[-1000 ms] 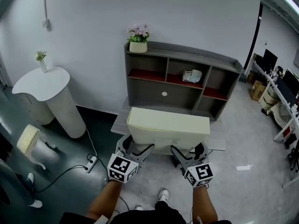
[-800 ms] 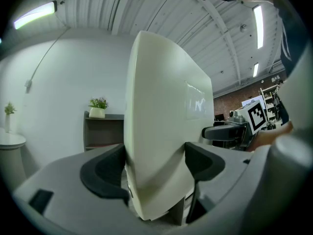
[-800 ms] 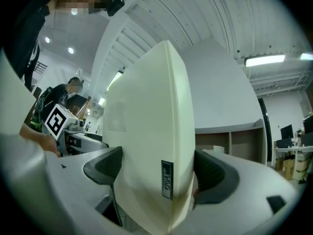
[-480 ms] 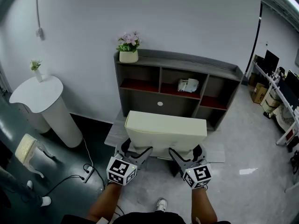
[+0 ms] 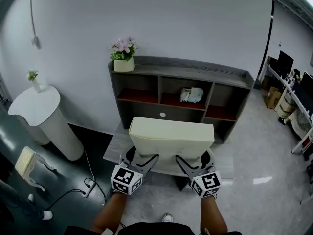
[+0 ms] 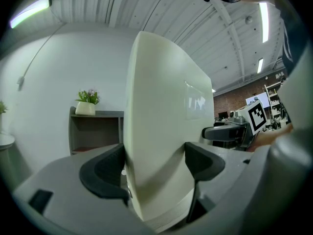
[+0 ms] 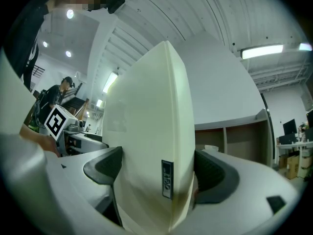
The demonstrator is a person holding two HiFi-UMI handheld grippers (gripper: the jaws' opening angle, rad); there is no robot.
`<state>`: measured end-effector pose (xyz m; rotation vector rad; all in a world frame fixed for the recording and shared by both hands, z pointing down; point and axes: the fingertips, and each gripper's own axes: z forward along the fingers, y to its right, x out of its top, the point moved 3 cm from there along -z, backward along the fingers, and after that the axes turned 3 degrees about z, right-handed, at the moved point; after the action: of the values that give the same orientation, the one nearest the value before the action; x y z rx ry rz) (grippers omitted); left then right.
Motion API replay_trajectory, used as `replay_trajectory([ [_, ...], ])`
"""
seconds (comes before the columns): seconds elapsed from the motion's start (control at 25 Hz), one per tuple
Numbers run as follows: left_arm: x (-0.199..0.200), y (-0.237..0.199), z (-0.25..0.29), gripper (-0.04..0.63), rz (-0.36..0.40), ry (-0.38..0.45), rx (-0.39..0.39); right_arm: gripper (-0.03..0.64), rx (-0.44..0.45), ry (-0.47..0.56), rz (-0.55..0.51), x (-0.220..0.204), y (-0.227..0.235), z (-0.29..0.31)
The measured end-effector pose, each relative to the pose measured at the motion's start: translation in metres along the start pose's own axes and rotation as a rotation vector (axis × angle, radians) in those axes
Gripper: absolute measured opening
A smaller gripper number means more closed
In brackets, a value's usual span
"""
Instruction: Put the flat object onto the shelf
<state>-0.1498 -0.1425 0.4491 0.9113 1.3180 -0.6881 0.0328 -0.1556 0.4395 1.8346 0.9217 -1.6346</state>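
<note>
A flat cream cushion (image 5: pixel 171 140) is held level in front of me, one gripper at each near corner. My left gripper (image 5: pixel 142 159) is shut on its left part, pads pressing both faces of the cushion (image 6: pixel 156 131). My right gripper (image 5: pixel 191 161) is shut on its right part; there the cushion (image 7: pixel 146 131) shows a small label on its edge. Ahead stands the grey shelf unit (image 5: pixel 181 99) against the white wall, with red-lined compartments. Its flat top (image 5: pixel 195 68) runs from a flower pot (image 5: pixel 123 58) to the right end.
A white object (image 5: pixel 190 94) lies in the middle compartment. A low grey platform (image 5: pixel 115 146) lies before the shelf. A white round pedestal table (image 5: pixel 41 114) with a small plant stands at left; a cable and power strip (image 5: pixel 88 184) run across the floor. Desks with monitors (image 5: pixel 293 82) stand far right.
The view has moved closer to the shelf and shifted right; the shelf now sits lower and more central. Both grippers still hold the cushion the same way.
</note>
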Motion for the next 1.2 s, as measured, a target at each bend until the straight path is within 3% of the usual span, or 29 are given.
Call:
replay_trajectory([
  [0.8,0.0,0.011,0.092,0.383,0.0,-0.02,-0.019,0.448,-0.016,0.004,0.003,-0.012,0.088,0.017],
  [1.2,0.013,-0.009,0.145,0.383,0.007,0.036,-0.07,0.448,-0.057,0.03,-0.041,0.0,0.128,0.046],
])
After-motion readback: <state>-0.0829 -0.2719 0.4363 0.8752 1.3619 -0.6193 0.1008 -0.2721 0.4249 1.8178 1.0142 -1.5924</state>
